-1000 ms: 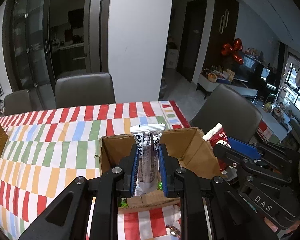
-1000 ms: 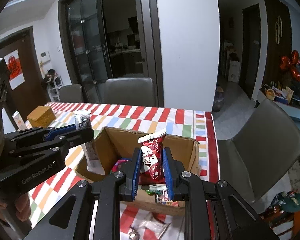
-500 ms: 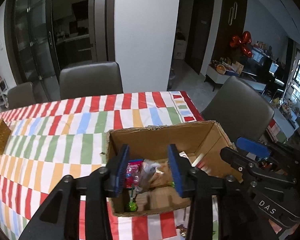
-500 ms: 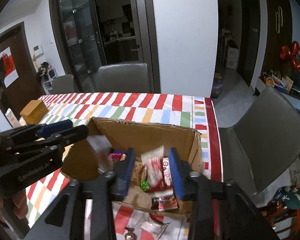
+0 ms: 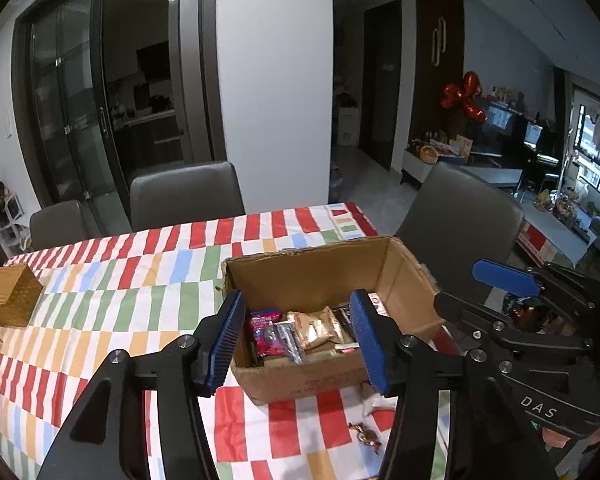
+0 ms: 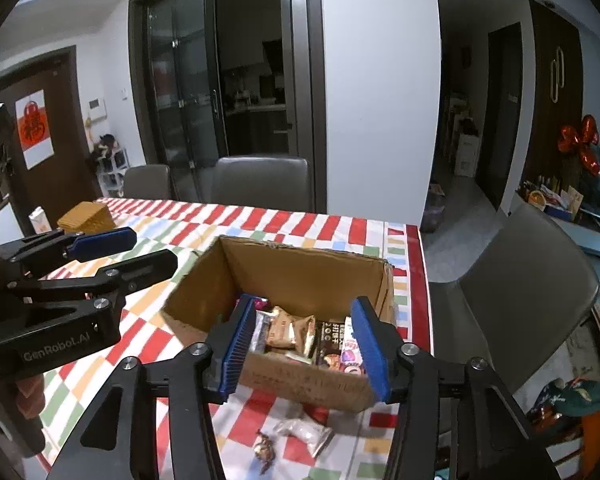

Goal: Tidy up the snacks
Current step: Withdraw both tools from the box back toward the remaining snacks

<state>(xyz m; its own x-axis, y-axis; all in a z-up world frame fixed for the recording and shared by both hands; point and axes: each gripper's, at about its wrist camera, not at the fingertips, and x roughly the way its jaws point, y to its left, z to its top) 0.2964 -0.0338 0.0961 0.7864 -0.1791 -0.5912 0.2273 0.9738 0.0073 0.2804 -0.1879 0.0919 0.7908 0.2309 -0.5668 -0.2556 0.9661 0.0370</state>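
Snacks dropped in cardboard box [image 5: 324, 280]; left gripper [image 5: 298, 338] and right gripper [image 6: 306, 350] just opening, both empty; next: grab loose candy [image 6: 265, 450].

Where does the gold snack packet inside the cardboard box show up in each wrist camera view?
Left wrist view: gold snack packet lies mid-box, framed between the blue fingers, just right of a pink packet.
Right wrist view: gold snack packet lies left of centre in the box, beside a dark packet.
Shared landmark: the cardboard box.
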